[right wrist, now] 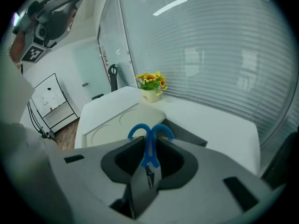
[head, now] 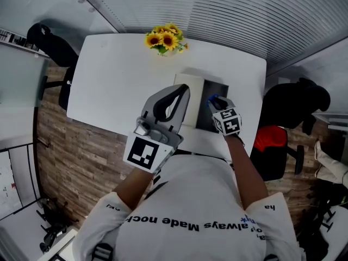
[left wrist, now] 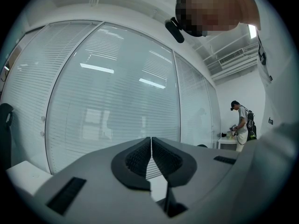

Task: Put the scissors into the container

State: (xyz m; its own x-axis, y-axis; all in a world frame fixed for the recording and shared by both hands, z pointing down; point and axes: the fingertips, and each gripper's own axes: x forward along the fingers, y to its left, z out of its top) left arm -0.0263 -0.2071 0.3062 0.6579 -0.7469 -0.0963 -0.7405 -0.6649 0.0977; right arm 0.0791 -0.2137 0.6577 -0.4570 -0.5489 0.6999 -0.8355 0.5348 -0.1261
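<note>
We hold the scissors (right wrist: 150, 141) clamped in the right gripper (right wrist: 148, 148), blue loops forward, over the dark container (right wrist: 186, 133) at the near right of the bench (head: 109, 75), seemingly so they can drop straight in, while our left gripper (left wrist: 151, 149), jaws together on nothing, hangs raised out of the way.

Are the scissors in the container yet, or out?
Out. The scissors are clamped between the right gripper's jaws, blue handles sticking out, not in the container.

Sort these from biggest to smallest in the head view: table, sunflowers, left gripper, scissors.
1. table
2. left gripper, but it is nearest the camera, so it looks extra big
3. sunflowers
4. scissors, only a blue bit shows
</note>
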